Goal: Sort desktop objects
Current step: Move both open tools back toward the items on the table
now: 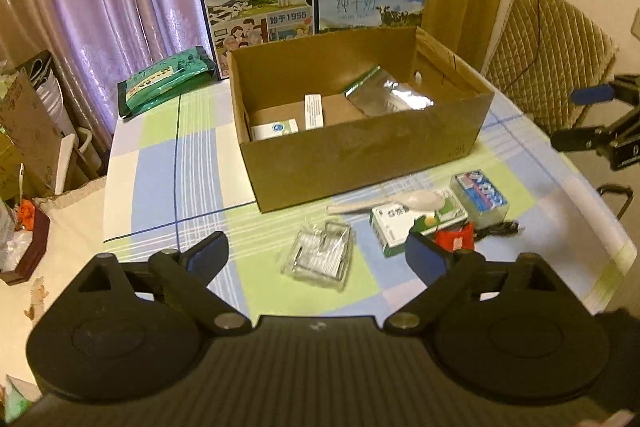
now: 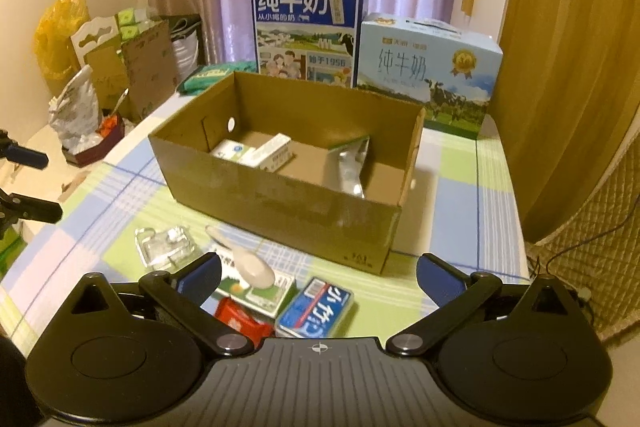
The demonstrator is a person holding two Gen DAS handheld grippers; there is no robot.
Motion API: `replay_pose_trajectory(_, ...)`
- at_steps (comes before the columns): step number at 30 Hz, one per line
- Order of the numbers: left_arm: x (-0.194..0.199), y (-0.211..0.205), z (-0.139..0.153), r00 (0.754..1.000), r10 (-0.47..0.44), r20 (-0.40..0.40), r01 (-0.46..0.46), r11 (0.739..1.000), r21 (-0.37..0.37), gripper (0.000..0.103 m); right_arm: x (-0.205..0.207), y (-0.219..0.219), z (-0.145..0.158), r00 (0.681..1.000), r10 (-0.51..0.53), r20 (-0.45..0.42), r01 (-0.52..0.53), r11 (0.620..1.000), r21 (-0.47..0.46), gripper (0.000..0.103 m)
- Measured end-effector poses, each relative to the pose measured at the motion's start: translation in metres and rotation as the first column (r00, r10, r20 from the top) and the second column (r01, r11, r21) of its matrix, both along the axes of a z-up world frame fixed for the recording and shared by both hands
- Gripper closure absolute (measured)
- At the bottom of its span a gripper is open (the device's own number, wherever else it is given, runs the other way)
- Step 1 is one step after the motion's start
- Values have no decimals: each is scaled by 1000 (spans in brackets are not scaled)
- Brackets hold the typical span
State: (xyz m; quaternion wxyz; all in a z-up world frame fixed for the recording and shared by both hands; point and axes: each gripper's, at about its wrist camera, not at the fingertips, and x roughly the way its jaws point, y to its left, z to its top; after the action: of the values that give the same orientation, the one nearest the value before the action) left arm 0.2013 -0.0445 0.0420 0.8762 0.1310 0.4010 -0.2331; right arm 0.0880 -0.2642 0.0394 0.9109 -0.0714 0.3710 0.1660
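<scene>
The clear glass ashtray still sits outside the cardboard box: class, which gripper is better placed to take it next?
Probably left: the left gripper is open, with the ashtray between its fingers. The right gripper faces the blue packet.

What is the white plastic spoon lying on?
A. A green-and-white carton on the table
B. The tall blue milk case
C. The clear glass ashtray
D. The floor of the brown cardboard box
A: the white plastic spoon rests across the green-and-white carton, outside the brown cardboard box.
</scene>
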Motion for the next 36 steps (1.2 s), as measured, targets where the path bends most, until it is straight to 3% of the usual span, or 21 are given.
replay_pose_trajectory(12, -9, 3, -20, 995, -100, -14, 101, 989, 111, 3, -12, -20, -24, 998, 30, -49, -32, 998, -45, 2)
replay_pose_trajectory(27, -11, -11, -59, 981, -181, -64, 188, 972, 138, 3, -19, -12, -58, 982, 169, -85, -178, 979, -100, 2)
replay_pose_trajectory(36, -5, -21, -81, 975, -217, -52, 222, 964, 144, 4, -20, 9, -82, 947, 309, -87, -318, 940, -126, 4)
